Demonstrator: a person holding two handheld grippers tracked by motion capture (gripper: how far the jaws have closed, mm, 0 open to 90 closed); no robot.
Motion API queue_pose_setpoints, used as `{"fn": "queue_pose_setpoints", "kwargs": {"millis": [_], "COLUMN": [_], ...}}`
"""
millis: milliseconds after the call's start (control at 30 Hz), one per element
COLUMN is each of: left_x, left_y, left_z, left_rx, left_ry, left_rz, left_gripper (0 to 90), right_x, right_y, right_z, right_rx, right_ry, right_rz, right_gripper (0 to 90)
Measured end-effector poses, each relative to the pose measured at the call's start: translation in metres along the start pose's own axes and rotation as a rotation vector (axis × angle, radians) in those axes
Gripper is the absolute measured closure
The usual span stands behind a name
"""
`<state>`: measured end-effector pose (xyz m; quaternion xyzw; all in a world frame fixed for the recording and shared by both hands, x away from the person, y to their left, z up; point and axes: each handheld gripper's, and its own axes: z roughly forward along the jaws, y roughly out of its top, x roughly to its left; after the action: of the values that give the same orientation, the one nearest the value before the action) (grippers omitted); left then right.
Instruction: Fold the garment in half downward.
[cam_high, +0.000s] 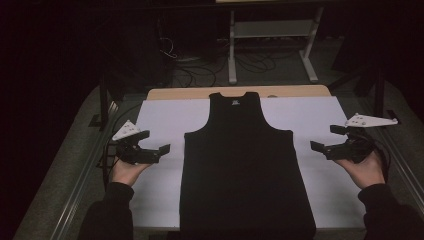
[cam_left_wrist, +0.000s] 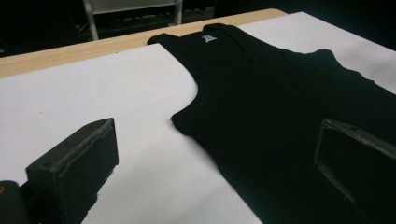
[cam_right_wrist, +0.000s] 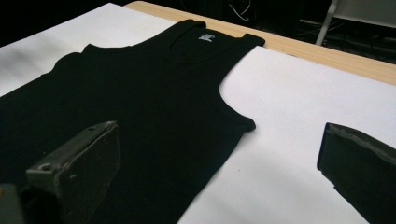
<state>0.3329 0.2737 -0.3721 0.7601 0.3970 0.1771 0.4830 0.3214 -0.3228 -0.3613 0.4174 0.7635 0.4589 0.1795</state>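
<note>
A black tank top (cam_high: 243, 165) lies flat and spread out on a white sheet (cam_high: 160, 120), neck toward the far edge, hem at the near edge. Its white neck label (cam_left_wrist: 208, 38) (cam_right_wrist: 204, 36) faces up. My left gripper (cam_high: 155, 142) hovers open to the left of the top's armhole, jaws pointing at it. In the left gripper view the top (cam_left_wrist: 289, 116) lies ahead between the wide-apart jaws. My right gripper (cam_high: 325, 140) is open beside the right armhole, apart from the cloth. The right gripper view has the top (cam_right_wrist: 140, 102) ahead.
The white sheet covers a wooden table whose bare far edge (cam_high: 175, 93) runs behind the top. Beyond it stand a white metal frame (cam_high: 272, 30) and loose cables (cam_high: 200, 70) on a dark floor. Bare sheet lies on both sides of the top.
</note>
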Motion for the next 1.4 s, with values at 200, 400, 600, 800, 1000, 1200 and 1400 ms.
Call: {"fn": "queue_pose_setpoints", "kwargs": {"millis": [200, 400, 600, 800, 1000, 1200, 1400], "left_x": [0.003, 0.004, 0.003, 0.004, 0.006, 0.007, 0.010], "left_y": [0.010, 0.023, 0.030, 0.037, 0.042, 0.045, 0.047], "left_z": [0.004, 0.010, 0.015, 0.020, 0.027, 0.032, 0.041], "left_rx": [0.014, 0.029, 0.046, 0.043, 0.059, 0.067, 0.077], "left_ry": [-0.006, -0.014, -0.022, -0.031, -0.034, -0.034, -0.036], "left_rz": [0.016, 0.041, 0.056, 0.057, 0.061, 0.064, 0.052], "left_gripper": [0.0, 0.0, 0.0, 0.0, 0.0, 0.0, 0.0], "right_x": [-0.001, -0.003, -0.006, -0.008, -0.012, -0.017, -0.022], "right_y": [0.008, 0.014, 0.022, 0.028, 0.034, 0.039, 0.042], "right_z": [0.004, 0.008, 0.013, 0.017, 0.020, 0.024, 0.028], "right_rx": [0.014, 0.024, 0.034, 0.042, 0.042, 0.051, 0.066], "right_ry": [0.003, 0.005, 0.005, 0.003, -0.002, -0.005, -0.004], "right_rz": [-0.012, -0.023, -0.025, -0.026, -0.025, -0.023, -0.015], "right_gripper": [0.0, 0.0, 0.0, 0.0, 0.0, 0.0, 0.0]}}
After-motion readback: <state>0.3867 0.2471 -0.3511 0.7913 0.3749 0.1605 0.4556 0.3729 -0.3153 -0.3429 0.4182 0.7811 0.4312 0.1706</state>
